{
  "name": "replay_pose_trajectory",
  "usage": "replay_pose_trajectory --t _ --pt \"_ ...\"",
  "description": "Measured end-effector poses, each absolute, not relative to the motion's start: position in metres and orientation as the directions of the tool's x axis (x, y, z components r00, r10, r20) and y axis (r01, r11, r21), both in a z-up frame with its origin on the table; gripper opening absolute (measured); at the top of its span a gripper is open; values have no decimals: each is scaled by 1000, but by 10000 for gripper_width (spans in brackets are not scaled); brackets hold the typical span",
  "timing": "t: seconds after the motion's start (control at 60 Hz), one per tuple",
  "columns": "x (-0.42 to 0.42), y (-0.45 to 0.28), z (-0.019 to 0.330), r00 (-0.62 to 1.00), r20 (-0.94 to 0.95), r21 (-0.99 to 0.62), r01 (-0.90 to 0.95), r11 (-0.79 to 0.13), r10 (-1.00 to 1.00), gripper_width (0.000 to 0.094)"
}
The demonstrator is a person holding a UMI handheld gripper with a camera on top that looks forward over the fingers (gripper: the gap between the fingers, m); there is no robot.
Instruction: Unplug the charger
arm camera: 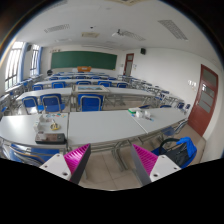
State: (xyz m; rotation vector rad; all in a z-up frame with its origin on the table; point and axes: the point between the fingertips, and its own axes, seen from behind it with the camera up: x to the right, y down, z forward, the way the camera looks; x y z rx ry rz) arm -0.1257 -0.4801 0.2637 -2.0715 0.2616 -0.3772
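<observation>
My gripper (112,165) is open, its two fingers with magenta pads (77,158) wide apart and nothing between them. It hangs in front of a long grey desk (95,128), well short of it. On the desk's left part stands a small dark thing with a yellowish base (52,127), possibly a power strip or a charger; I cannot tell which. A small pale object (137,112) lies on the desk further right.
This is a classroom with rows of grey desks and blue chairs (90,102), a green board (85,60) on the far wall and a brown door (203,100) at the right. A blue bag (180,152) sits by the right finger. Bare floor lies below the fingers.
</observation>
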Motion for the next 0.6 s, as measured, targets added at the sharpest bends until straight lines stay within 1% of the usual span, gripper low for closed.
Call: replay_pose_trajectory --t 0.017,0.033,0.05,0.1,0.317,0.433,0.6 --pt "-126 -481 263 929 162 -863 -31 -504 -333 853" --pt "-129 -476 254 929 163 -862 -31 -506 -333 853" --pt "-126 -482 259 929 167 -858 -28 -513 -331 853" --pt "-127 -483 249 928 177 -849 -24 -528 -327 852" --pt "-159 -479 191 942 191 -821 -1 -571 -276 853" --pt "-217 -466 155 969 133 -819 -11 -574 -208 856" --pt "-322 -405 123 995 24 -857 -31 -514 -100 857"
